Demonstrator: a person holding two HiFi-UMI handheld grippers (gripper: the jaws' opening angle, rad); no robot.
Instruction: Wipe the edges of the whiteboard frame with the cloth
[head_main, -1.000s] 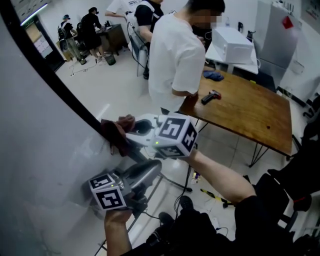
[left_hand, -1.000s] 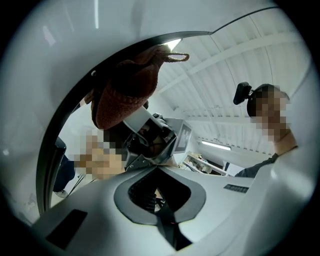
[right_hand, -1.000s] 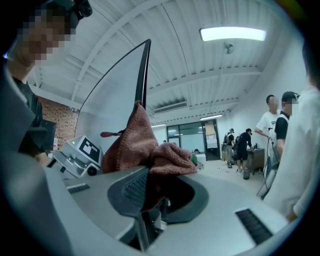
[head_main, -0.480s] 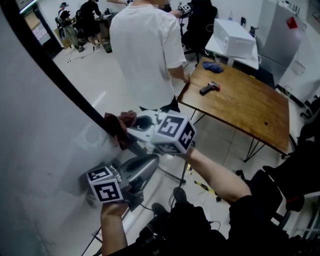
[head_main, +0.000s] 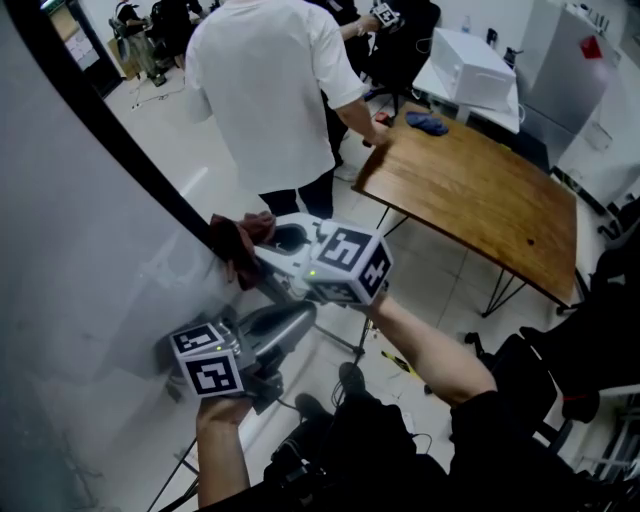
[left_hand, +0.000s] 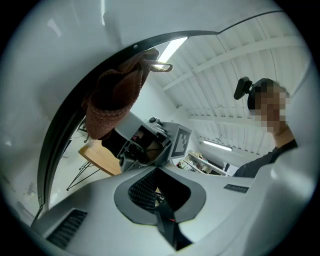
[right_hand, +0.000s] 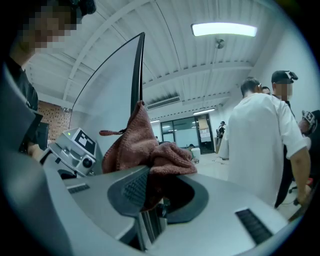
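The whiteboard fills the left of the head view, and its black frame (head_main: 120, 140) runs diagonally down to the middle. My right gripper (head_main: 252, 250) is shut on a reddish-brown cloth (head_main: 238, 245) and presses it against the frame edge. In the right gripper view the cloth (right_hand: 145, 145) bunches out of the jaws beside the frame (right_hand: 136, 75). My left gripper (head_main: 296, 320) sits lower, just beneath the right one, shut with nothing in it. The left gripper view looks up at the cloth (left_hand: 112, 97) draped over the frame (left_hand: 60, 135).
A person in a white shirt (head_main: 270, 90) stands close behind the board, beside a wooden table (head_main: 480, 190). A blue rag (head_main: 428, 122) and a white box (head_main: 465, 70) lie past the table. A black chair (head_main: 590, 340) is at the right.
The person in white has stepped left along the table's end, and the tool that lay on the table no longer shows. The cloth stays on the frame, and both grippers have barely shifted.
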